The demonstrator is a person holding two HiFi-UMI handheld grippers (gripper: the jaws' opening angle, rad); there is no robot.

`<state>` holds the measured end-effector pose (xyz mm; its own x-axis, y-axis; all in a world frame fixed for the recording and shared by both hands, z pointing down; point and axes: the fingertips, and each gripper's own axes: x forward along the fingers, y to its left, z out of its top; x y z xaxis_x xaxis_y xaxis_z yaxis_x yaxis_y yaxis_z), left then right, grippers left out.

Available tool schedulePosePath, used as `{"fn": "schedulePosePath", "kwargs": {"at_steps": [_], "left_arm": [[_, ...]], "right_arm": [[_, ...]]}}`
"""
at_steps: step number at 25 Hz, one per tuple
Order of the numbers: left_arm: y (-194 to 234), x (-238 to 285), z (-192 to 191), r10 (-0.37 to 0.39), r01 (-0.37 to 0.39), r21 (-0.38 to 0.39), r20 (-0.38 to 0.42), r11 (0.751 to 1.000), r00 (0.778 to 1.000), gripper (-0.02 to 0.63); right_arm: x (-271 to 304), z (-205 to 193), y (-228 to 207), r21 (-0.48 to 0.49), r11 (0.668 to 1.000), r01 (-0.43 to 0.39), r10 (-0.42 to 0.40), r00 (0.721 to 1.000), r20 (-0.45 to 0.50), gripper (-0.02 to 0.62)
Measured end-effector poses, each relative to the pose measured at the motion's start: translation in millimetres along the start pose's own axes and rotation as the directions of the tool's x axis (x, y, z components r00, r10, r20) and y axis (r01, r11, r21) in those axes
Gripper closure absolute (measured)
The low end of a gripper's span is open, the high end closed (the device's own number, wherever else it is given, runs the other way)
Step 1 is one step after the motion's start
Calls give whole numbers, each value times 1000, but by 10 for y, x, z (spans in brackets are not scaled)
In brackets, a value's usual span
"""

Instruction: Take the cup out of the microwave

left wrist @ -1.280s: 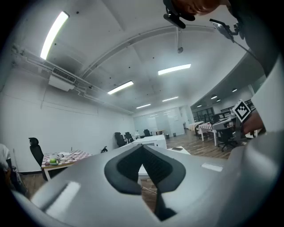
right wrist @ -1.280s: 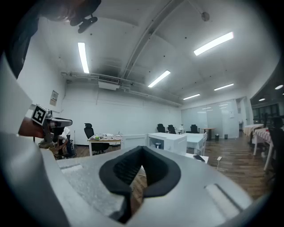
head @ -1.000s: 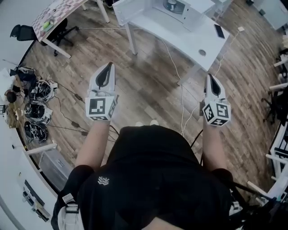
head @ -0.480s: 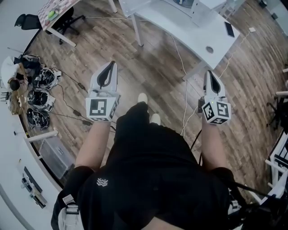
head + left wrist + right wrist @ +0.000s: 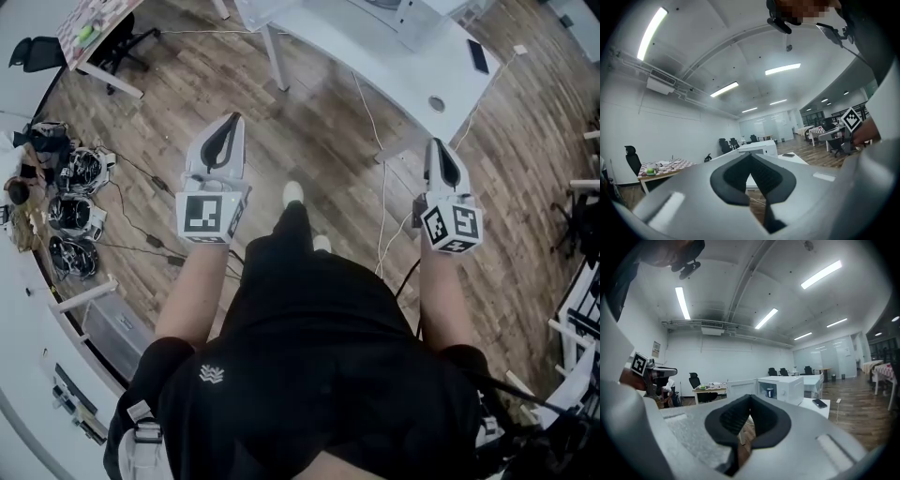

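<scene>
My left tool (image 5: pixel 751 158) and right tool (image 5: pixel 750 400) are both pinched fully closed on nothing. The cup (image 5: pixel 769 392) stands inside the open microwave (image 5: pixel 787 387) on the counter (image 5: pixel 806 404), well ahead at 1 o'clock. Reaching in with the jaws closed would likely knock it over, and the floor cable (image 5: pixel 384 220) could trip me.

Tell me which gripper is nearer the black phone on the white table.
Right. The right gripper hangs just short of the white table, the phone ahead and slightly right of it; the left gripper is far off to the phone's left.
</scene>
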<state>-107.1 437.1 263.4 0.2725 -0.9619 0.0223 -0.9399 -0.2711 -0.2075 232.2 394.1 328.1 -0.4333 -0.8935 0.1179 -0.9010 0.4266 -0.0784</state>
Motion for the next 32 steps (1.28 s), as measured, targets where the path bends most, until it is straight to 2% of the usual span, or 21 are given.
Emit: {"fn": "schedulePosePath", "kwargs": {"at_steps": [9, 22, 28, 32], "left_arm": [[553, 860, 107, -44, 44, 1, 43, 999, 998, 603], [1311, 1794, 89, -121, 122, -8, 84, 993, 989, 603], [1431, 2178, 120, -193, 195, -5, 128, 981, 973, 603], [1463, 2325, 101, -214, 219, -19, 139, 976, 967, 603]], "right_arm": [[849, 241, -25, -16, 1000, 16, -16, 1000, 2, 595], [1742, 472, 16, -23, 994, 104, -104, 994, 24, 595], [1951, 505, 81, -23, 988, 151, -150, 988, 43, 595], [2003, 499, 79, -33, 986, 165, -164, 986, 35, 595]]}}
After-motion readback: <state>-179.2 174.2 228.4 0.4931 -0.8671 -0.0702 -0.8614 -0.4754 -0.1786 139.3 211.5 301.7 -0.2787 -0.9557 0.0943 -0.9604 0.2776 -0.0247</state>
